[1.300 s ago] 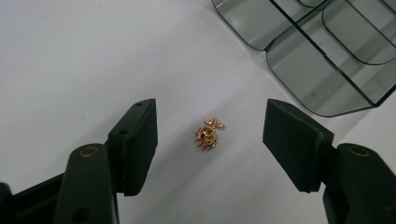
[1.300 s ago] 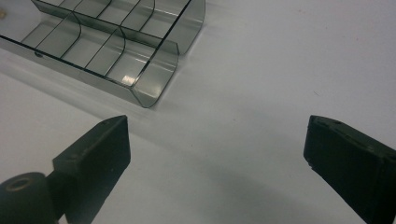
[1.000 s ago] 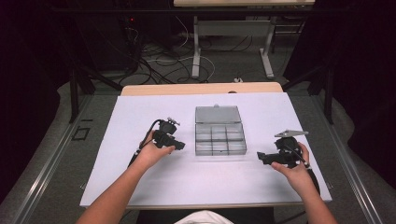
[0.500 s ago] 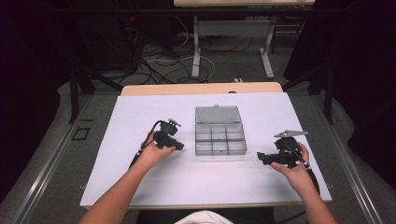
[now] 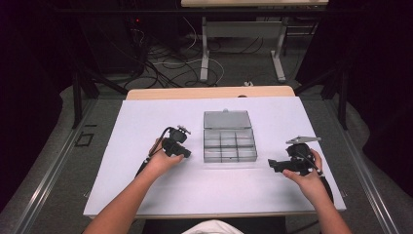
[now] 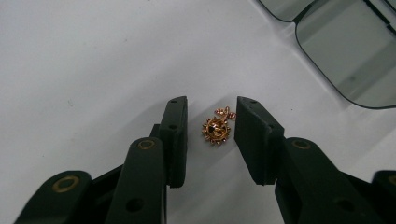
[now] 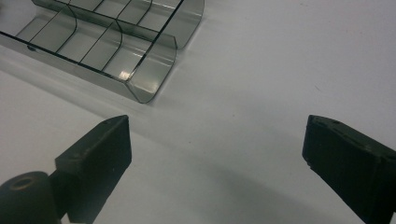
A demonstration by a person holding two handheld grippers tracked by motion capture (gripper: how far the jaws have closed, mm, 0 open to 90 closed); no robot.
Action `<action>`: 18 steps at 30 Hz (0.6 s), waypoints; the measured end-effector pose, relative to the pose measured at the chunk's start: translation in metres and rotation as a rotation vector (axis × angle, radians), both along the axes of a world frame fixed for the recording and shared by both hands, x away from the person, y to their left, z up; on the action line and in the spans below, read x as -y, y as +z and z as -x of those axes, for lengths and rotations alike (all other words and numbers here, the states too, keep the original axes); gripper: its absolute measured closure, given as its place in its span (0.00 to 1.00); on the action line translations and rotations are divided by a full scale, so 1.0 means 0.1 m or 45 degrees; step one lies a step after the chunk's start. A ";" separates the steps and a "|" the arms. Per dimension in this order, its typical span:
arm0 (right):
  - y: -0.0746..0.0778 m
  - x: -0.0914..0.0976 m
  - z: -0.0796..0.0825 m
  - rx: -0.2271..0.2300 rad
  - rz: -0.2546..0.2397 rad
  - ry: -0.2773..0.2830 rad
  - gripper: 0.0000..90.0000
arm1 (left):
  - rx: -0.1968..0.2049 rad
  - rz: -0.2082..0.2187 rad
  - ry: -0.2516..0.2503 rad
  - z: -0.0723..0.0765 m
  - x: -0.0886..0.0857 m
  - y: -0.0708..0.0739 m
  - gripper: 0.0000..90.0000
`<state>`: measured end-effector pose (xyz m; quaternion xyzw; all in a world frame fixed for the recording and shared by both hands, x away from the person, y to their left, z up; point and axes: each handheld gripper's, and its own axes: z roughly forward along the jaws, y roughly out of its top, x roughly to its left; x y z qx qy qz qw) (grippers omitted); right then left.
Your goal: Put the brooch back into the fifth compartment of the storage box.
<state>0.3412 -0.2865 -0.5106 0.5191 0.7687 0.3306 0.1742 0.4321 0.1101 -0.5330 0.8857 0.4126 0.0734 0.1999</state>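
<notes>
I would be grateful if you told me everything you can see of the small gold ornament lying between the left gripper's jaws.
The gold ornament is a small, metallic-looking piece: a round, sun-like disc with pointed rays, a dark centre and tiny pinkish stones, plus a short stem at its upper right. It lies flat on the white table, near the clear compartment box. The left gripper has just been closing its jaws around it; both pads are still apart from it.

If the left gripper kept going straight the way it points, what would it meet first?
The left gripper would first meet the small gold brooch lying between its closing jaws, which do not yet touch it; the clear box lid lies farther off to one side.
</notes>
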 end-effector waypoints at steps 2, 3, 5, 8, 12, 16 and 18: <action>0.00 0.00 0.00 0.001 -0.001 -0.001 0.09 | -0.003 0.007 0.017 0.00 0.00 0.00 0.74; 0.00 0.00 0.00 0.003 -0.003 0.004 0.09 | 0.001 0.013 0.024 0.00 0.00 -0.01 0.76; 0.00 0.01 -0.01 0.003 -0.004 0.004 0.09 | 0.003 -0.001 0.020 0.00 0.00 0.00 0.77; 0.00 0.01 -0.01 0.002 -0.004 0.004 0.09 | 0.002 0.001 0.031 0.01 0.01 0.00 0.80; 0.00 0.01 -0.01 0.002 -0.006 0.001 0.09 | 0.001 -0.009 0.019 0.01 0.01 0.00 0.82; -0.01 0.01 -0.01 0.005 -0.003 0.002 0.09 | -0.008 -0.010 0.024 0.02 0.01 0.01 0.84; -0.01 0.01 -0.01 0.004 -0.002 0.004 0.09 | -0.012 -0.010 0.023 0.02 0.02 0.01 0.85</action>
